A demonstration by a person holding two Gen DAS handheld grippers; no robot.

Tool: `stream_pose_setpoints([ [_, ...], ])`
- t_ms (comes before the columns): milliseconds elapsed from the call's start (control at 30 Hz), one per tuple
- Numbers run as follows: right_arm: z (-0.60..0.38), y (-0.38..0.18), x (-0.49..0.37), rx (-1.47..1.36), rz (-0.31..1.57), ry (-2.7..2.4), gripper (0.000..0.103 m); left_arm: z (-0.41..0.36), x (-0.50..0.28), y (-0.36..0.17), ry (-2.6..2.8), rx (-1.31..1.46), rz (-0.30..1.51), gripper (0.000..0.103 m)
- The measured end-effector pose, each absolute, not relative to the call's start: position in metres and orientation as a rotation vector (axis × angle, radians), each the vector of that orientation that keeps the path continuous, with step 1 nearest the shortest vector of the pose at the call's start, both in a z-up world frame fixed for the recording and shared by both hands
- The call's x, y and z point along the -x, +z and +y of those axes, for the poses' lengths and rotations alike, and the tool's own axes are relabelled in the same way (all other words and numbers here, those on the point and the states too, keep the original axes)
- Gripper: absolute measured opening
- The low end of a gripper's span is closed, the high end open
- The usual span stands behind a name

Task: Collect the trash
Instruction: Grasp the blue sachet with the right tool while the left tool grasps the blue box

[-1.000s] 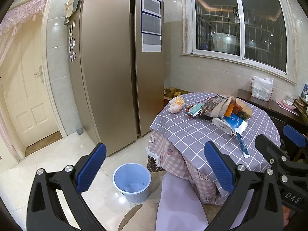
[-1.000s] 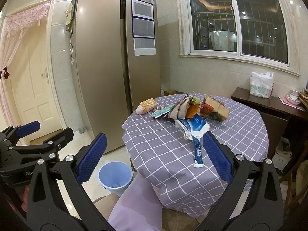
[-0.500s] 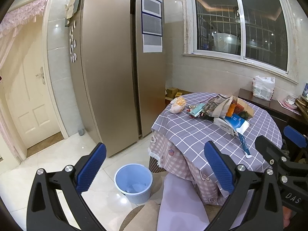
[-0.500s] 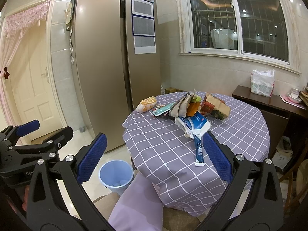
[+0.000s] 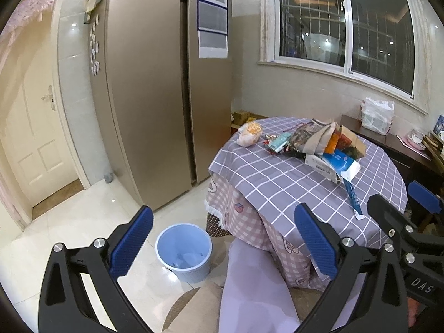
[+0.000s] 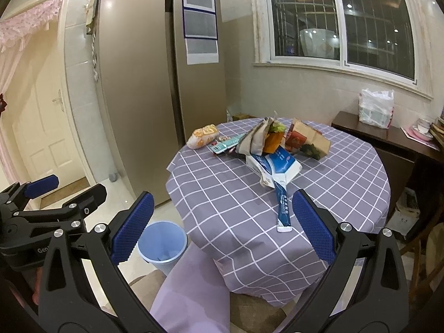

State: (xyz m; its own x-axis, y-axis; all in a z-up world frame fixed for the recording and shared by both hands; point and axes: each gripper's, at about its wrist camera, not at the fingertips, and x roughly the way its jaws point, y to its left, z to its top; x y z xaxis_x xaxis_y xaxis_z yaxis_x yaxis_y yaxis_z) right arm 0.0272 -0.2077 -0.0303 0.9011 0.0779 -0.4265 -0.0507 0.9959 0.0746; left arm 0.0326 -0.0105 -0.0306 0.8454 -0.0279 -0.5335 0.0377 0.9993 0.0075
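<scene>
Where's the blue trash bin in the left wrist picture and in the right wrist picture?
Left wrist view: the blue trash bin stands on the floor, low centre-left, beside the draped table.
Right wrist view: the bin sits lower left, partly behind the left finger pad.
Shared landmark: the long blue sachet on the checked tablecloth.

- A tall bronze fridge stands ahead of the left gripper, a cream door further left.
- Glossy pale floor tiles below (ceiling lights reflected).
- Dark barred window up right, wooden sideboard beneath.
</scene>
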Motion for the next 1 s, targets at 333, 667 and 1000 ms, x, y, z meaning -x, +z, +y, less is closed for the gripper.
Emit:
stream_pose_setpoints([
  [333,-0.239,-0.052,-0.059,-0.092,0.528,-0.006,0.098,-0.041,-0.071,-0.051,-0.1,-0.057,0.632,0.099],
  [667,-0.27,-0.082,-0.107,-0.094,0.63,-0.051,0.098,-0.071,-0.11,-0.078,-0.162,-0.079,0.711,0.099],
  [1000,-0.287,-0.108,-0.15,-0.073,0.696,-0.026,0.074,-0.092,-0.147,-0.095,-0.219,-0.038,0.795,0.099],
])
